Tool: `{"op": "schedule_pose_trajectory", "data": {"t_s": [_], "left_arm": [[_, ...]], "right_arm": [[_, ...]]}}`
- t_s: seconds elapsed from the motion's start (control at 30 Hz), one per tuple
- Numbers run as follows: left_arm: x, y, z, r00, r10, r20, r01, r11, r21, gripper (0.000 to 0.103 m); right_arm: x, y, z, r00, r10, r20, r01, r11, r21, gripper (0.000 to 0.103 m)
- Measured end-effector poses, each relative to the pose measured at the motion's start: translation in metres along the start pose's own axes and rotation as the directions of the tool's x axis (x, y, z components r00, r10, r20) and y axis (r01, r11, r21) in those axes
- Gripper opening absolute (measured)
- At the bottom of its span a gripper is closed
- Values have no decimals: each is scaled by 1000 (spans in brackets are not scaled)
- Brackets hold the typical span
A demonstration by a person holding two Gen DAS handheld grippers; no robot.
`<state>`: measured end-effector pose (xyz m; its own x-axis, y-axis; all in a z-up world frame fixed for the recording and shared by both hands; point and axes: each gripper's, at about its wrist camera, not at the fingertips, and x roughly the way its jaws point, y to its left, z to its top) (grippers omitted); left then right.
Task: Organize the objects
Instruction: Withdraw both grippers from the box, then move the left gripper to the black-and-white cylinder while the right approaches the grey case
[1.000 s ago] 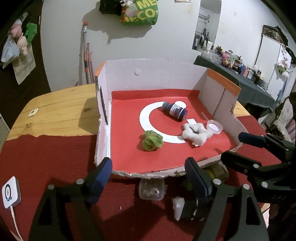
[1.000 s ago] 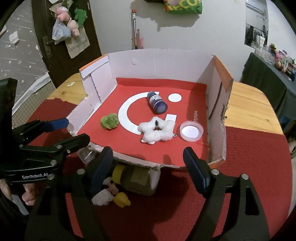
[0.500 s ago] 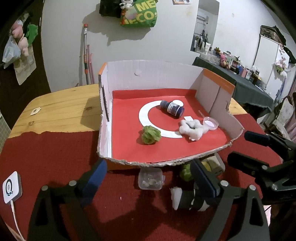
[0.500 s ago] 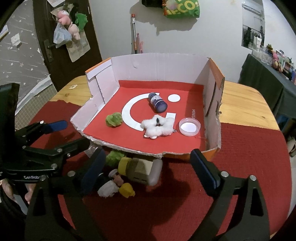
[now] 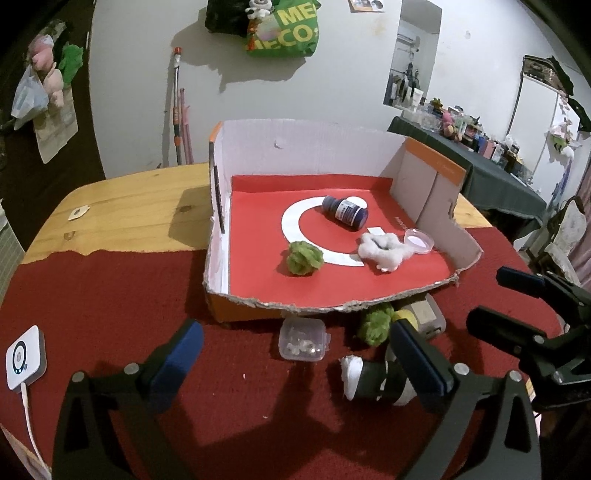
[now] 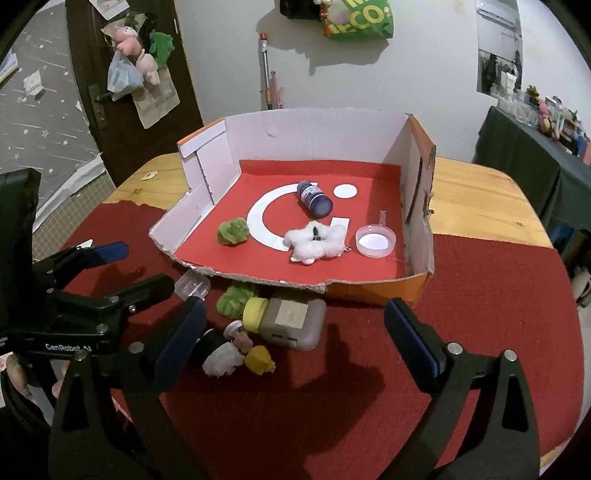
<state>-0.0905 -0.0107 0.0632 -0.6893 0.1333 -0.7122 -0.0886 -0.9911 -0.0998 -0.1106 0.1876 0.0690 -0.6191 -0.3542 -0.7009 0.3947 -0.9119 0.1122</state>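
Observation:
An open cardboard box (image 5: 218, 236) (image 6: 417, 206) with a red floor holds a green pompom (image 5: 304, 257) (image 6: 232, 230), a dark blue bottle (image 5: 345, 212) (image 6: 314, 198), a white cotton wad (image 5: 384, 249) (image 6: 316, 240) and a clear round dish (image 5: 418, 240) (image 6: 375, 241). In front of it on the red cloth lie a clear small case (image 5: 302, 338) (image 6: 192, 287), a second green pompom (image 5: 376, 325) (image 6: 236, 301), a grey yellow-capped bottle (image 6: 288, 325) and a small doll (image 6: 232, 350) (image 5: 373, 378). My left gripper (image 5: 295, 362) and right gripper (image 6: 295, 339) are open and empty, above these.
A white charger puck (image 5: 25, 357) with a cable lies at the left on the cloth. Bare wooden tabletop (image 5: 140, 206) (image 6: 476, 199) shows beside and behind the box. A wall with a hanging green bag (image 5: 282, 27) stands behind the table.
Both grippers have drawn back and up from the box, so the objects in front of it show fully. Nothing was picked up; jaws stay open.

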Motion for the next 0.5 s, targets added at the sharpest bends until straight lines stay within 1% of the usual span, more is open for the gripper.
{"op": "schedule_pose_trajectory", "data": {"t_s": [0.1,0.5], "left_arm": [[-2,-1,-3,1000,4,-1,-4,1000,4,103],[-6,0,-14,1000,4,-6,-4,1000,-5,103]], "right_arm": [[-2,1,-2,1000,0,5,0,1000,-1,102],[-5,3,-9,1000,-3,8,3,1000,-2,102]]}}
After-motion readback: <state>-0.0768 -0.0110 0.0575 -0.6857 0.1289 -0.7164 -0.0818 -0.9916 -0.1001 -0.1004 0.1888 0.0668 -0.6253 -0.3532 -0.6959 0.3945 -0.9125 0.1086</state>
